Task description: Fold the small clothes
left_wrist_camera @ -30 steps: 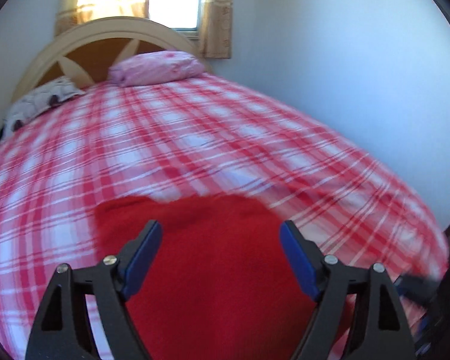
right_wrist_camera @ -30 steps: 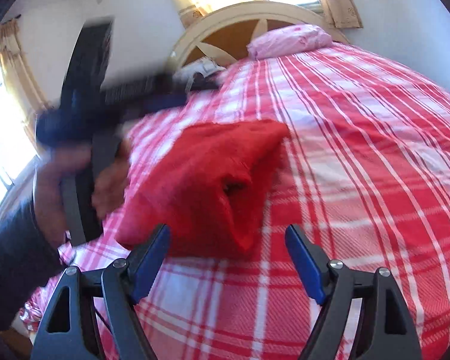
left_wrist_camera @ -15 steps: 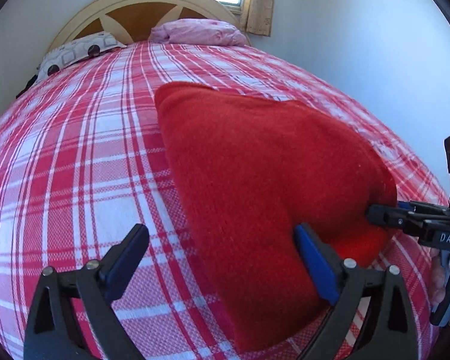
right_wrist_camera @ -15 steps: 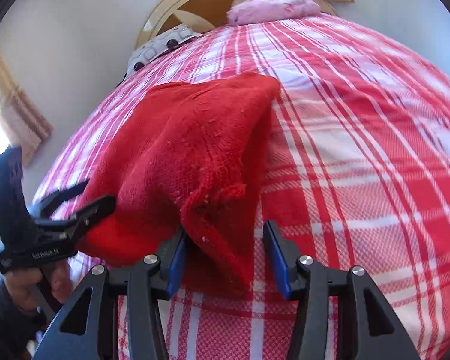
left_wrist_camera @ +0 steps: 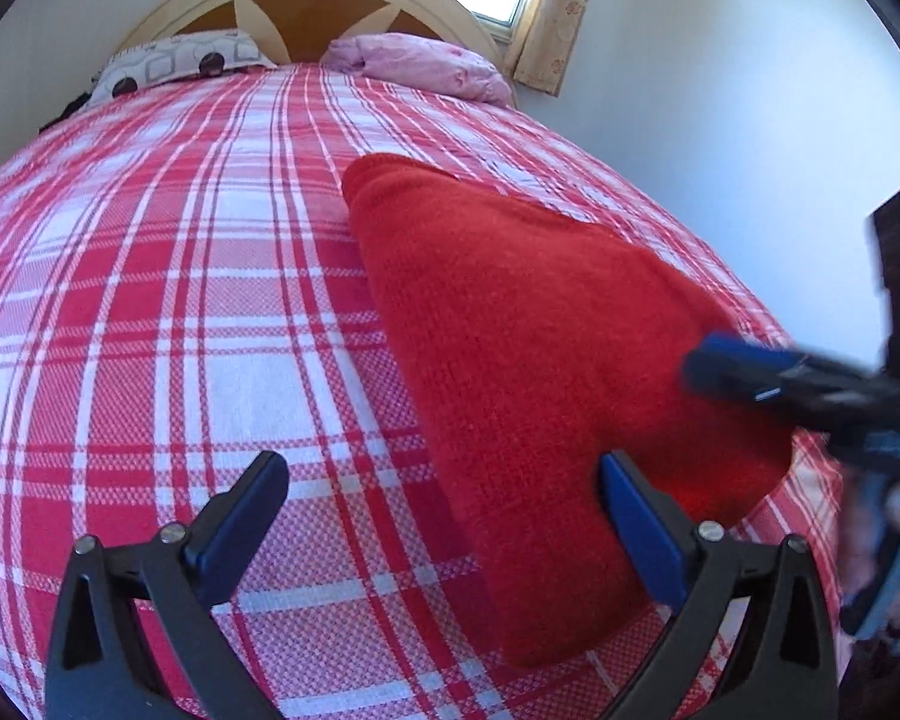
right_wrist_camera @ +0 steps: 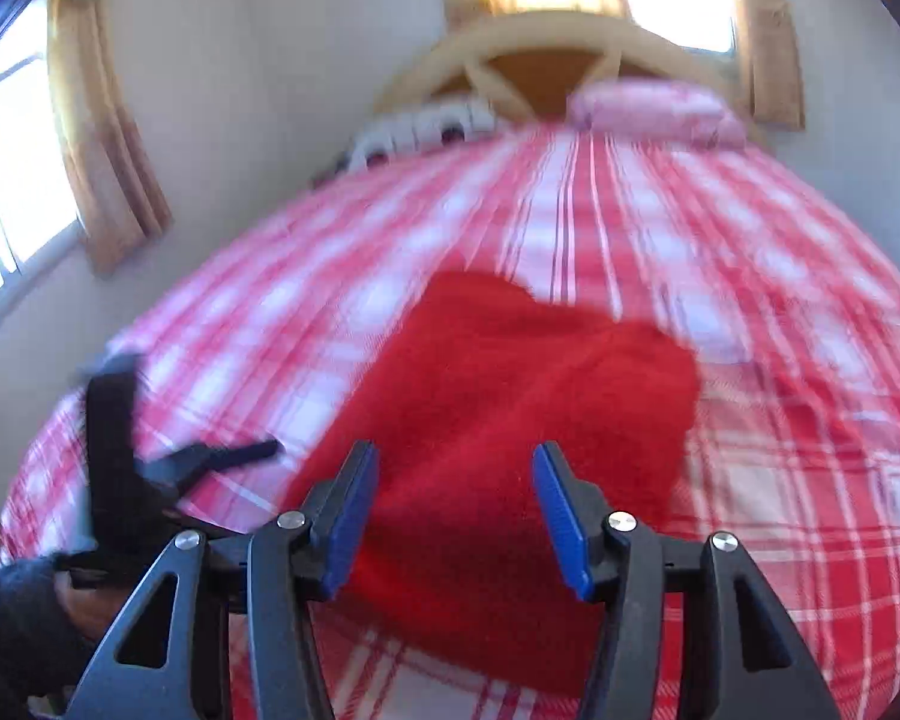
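red knit garment (left_wrist_camera: 528, 360) (folded, thick) lies on the plaid bedspread (left_wrist_camera: 180, 312).

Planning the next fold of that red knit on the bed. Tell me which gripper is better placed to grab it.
Right, probably. The right gripper hangs directly over the red knit, jaws apart and opening, cloth showing between them. The left gripper is open mostly over the checked bedspread, with only one finger over the knit's edge.

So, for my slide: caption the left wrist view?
Open left gripper over plaid bedspread beside folded red knit garment.
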`<state>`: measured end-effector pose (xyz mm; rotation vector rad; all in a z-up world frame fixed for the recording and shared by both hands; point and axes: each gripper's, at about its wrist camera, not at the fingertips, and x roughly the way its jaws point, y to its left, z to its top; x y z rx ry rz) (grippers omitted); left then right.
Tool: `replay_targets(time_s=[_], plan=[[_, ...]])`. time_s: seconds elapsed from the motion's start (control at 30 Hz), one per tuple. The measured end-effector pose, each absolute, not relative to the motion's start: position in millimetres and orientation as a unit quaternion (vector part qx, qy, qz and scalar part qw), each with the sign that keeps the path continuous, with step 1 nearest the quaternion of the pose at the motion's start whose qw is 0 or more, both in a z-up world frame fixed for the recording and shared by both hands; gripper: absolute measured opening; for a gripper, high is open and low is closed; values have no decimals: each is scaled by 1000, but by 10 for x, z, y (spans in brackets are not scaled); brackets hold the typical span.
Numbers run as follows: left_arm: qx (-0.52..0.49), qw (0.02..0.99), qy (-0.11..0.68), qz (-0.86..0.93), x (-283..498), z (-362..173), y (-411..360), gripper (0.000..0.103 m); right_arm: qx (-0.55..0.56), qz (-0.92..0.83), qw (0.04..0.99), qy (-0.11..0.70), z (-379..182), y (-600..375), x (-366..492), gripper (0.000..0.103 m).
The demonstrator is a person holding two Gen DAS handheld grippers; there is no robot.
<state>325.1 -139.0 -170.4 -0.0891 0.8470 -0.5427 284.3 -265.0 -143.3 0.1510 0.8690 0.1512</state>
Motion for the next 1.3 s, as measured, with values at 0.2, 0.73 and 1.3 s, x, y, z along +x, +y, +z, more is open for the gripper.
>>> replay_targets(time_s=[0.2, 0.73, 1.3], plan=[[-53, 871, 410, -266, 3245, -1720, -1370, 103, 113, 61, 903, 410, -1519, -2788, 2860, 55], [-39, 874, 410, -258, 3227, -1726, -1390, 103, 100, 42, 904, 414, -1616, -2764, 2430, 72], [-55, 865, 422, -265, 3261, -1747, -1371, 103, 160, 40, 911, 379, -1478, -3159, 2257, 72]])
